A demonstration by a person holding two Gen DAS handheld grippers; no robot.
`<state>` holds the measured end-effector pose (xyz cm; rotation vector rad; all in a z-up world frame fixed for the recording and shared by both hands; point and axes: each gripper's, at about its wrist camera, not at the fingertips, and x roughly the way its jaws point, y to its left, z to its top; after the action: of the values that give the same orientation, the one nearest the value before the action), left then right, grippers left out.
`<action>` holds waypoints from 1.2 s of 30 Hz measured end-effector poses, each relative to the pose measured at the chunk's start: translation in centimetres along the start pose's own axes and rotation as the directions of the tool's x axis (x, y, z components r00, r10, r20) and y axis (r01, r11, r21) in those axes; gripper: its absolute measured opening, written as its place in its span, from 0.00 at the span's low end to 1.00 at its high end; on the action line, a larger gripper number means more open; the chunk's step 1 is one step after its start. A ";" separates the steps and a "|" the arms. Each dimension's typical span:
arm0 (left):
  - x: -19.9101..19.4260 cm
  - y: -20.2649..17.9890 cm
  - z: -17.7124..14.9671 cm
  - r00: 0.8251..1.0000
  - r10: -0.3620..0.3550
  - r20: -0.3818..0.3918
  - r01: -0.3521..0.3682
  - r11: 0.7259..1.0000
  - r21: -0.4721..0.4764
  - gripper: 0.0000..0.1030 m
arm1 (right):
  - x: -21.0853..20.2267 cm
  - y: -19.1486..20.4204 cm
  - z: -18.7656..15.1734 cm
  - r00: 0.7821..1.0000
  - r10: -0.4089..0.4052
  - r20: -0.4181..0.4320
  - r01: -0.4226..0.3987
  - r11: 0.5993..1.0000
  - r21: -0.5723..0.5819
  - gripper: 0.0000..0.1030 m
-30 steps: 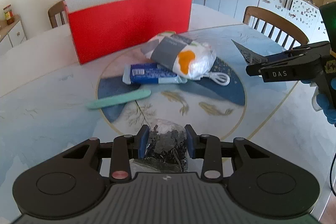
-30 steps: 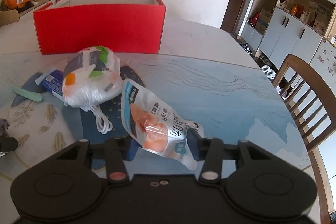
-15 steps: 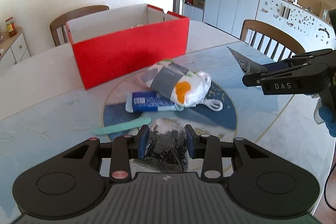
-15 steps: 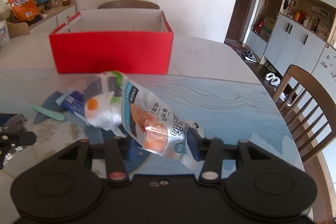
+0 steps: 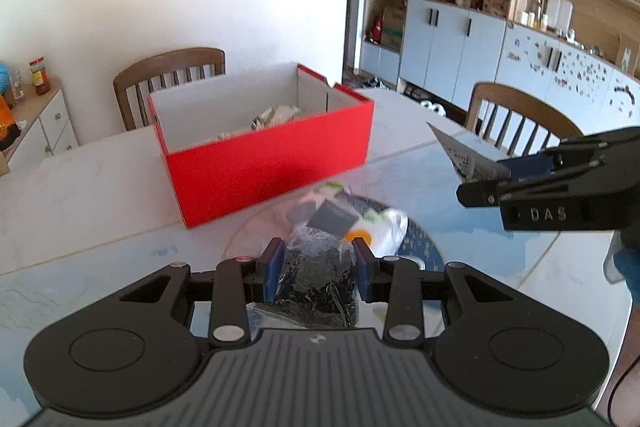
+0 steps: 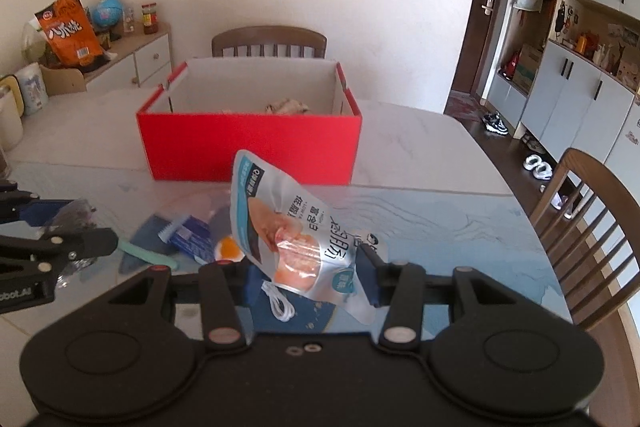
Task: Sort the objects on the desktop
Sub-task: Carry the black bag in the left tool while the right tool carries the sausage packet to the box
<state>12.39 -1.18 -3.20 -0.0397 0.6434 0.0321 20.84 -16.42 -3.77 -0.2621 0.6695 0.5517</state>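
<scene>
My left gripper [image 5: 318, 273] is shut on a clear bag of dark dried leaves [image 5: 318, 279], lifted above the table. My right gripper [image 6: 310, 277] is shut on a silver snack pouch [image 6: 288, 227] with an orange picture, also held in the air. The open red box [image 5: 264, 155] [image 6: 248, 143] stands beyond both, with something pale lying inside. On the table below lie a white plastic bag with an orange spot [image 5: 360, 223], a blue packet [image 6: 188, 235], a mint green stick [image 6: 146, 253] and a white cable [image 6: 280, 305]. The right gripper shows at the right edge of the left wrist view.
Wooden chairs [image 5: 168, 79] [image 6: 592, 227] stand behind the box and at the table's right side. A low white cabinet [image 6: 132, 61] with a snack bag and jars lines the left wall. Cupboards and shelves fill the room's right side.
Both grippers have risen with their bags, and the box's inside has come into sight. The table items now sit lower in both views.
</scene>
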 end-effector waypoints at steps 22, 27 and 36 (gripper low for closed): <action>0.2 0.5 6.7 0.997 0.042 0.072 -0.038 0.998 -0.053 0.34 | -0.7 -0.1 6.2 0.995 0.073 0.067 -0.072 0.997 -0.009 0.46; 0.6 0.7 8.0 0.995 0.054 0.086 -0.048 0.997 -0.067 0.34 | -0.6 -0.4 7.3 0.993 0.085 0.081 -0.085 0.996 -0.011 0.46; 1.9 1.4 10.7 0.989 0.088 0.115 -0.077 0.993 -0.090 0.34 | 0.6 -0.9 10.4 0.988 0.115 0.099 -0.114 0.993 -0.018 0.46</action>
<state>20.29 0.80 4.16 -0.0928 0.5239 0.1409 27.09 -12.75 3.82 -0.2070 0.5866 0.6747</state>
